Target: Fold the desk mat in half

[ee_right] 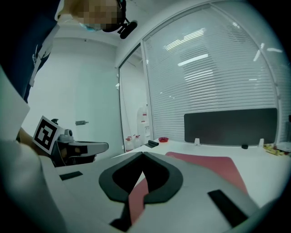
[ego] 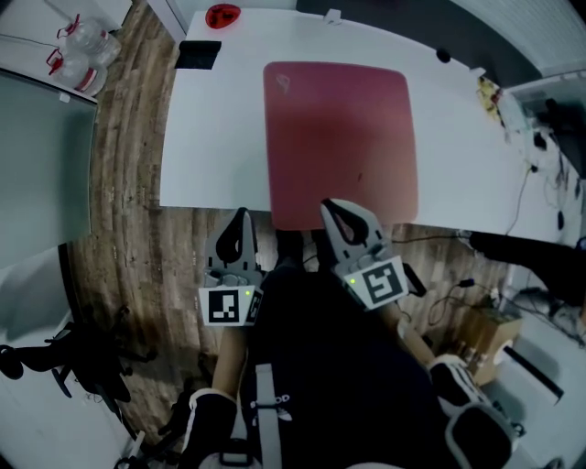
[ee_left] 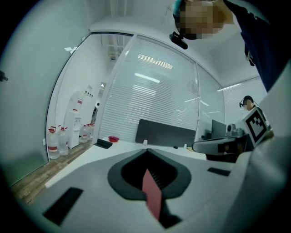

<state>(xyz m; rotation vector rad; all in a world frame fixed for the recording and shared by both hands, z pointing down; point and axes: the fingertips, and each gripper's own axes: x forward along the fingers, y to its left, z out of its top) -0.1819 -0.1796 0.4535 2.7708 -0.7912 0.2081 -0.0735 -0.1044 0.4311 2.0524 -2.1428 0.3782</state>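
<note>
The dark-red rectangular desk mat (ego: 341,137) lies flat on the white surface (ego: 211,137), its long axis running away from the person. Both claws are closed. The left claw (ego: 243,216) is just off the mat's near-left corner. The right claw (ego: 331,210), at its near edge, is closer.

In the head view the table (ego: 211,137) fills the upper middle of the frame. The mat (ego: 339,137) lies flat on it, right of centre, its near edge at the table's near edge. A bowl (ego: 222,15) sits at the table's far left corner, with a slab (ego: 199,54) just below it in the frame, by the table's left edge. Bottles (ego: 81,50) stand in the upper left corner, left of the table. Cables (ego: 529,179) trail at the right edge. The left gripper (ego: 243,214) is below the table's near edge, just left of the mat's lower left corner. The right gripper (ego: 328,207) has its tip over the mat's near edge. In the right gripper view a panel (ee_right: 229,126) stands along the table's far edge.
</note>
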